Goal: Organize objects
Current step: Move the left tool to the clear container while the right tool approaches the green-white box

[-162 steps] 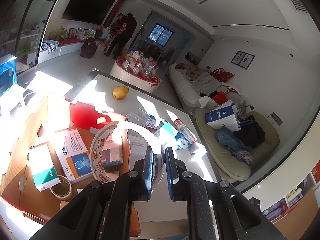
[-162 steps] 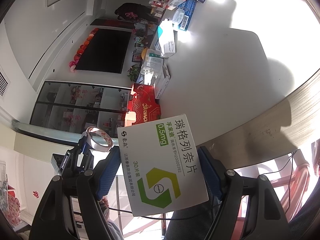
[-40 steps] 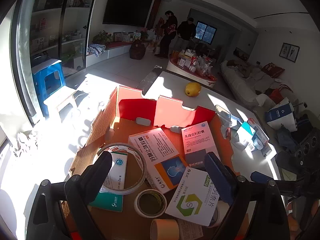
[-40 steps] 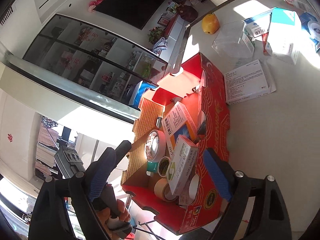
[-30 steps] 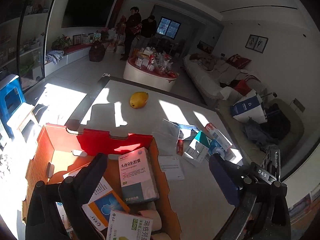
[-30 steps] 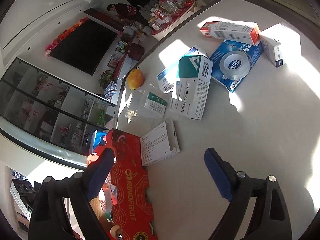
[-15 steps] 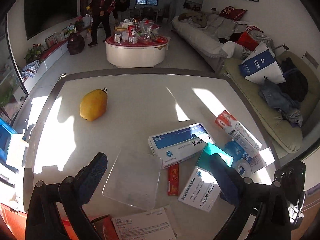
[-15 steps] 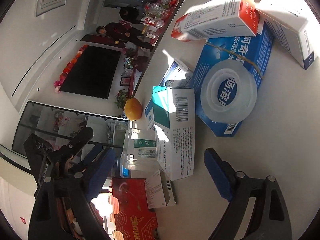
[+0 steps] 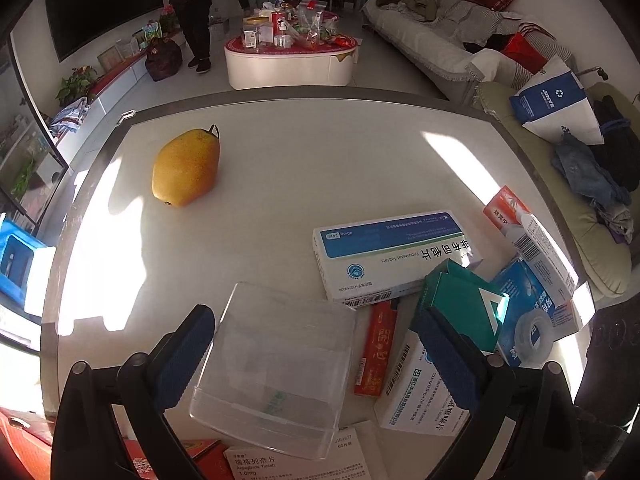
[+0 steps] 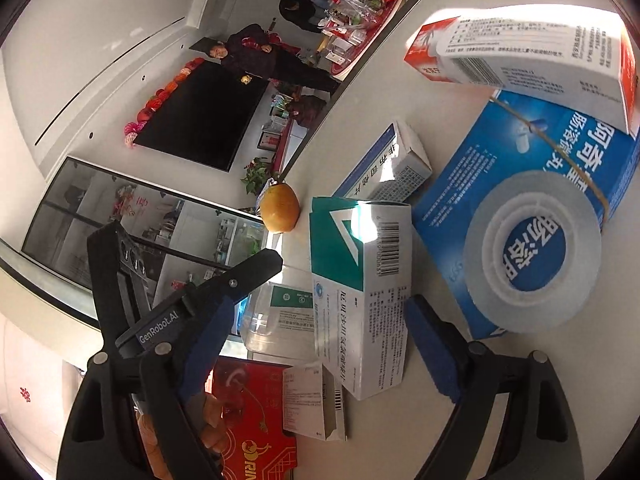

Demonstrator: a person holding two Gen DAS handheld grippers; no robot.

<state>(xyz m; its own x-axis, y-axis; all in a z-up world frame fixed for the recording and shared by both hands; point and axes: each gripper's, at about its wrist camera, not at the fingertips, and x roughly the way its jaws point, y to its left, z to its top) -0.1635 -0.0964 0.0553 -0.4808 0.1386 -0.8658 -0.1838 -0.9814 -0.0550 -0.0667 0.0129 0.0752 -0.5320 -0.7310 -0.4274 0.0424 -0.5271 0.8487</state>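
Observation:
My left gripper (image 9: 316, 350) points down at the white table, open wide, with a clear plastic box (image 9: 276, 368) lying between its fingers; neither pad presses on it. In the right wrist view my right gripper (image 10: 320, 336) straddles a green-and-white medicine box (image 10: 360, 300), jaws closing, the right pad close to the box's side and the left pad well apart from it. That same medicine box (image 9: 448, 344) lies beside the left gripper's right finger. The clear plastic box (image 10: 276, 320) and the left gripper's black body (image 10: 192, 300) show to the left.
A yellow pear (image 9: 186, 166) lies at the far left of the table. A long blue-and-white box (image 9: 392, 252), a red-and-white box (image 9: 528, 236), a blue box bearing a clear tape roll (image 10: 532, 248) and a red packet (image 9: 376, 348) crowd the right. The red carton (image 10: 248, 420) stands at the near edge.
Both grippers left the red carton and swung over the loose items on the table. The left came down over the clear box; the right closed in on the green-and-white box and its jaws narrowed.

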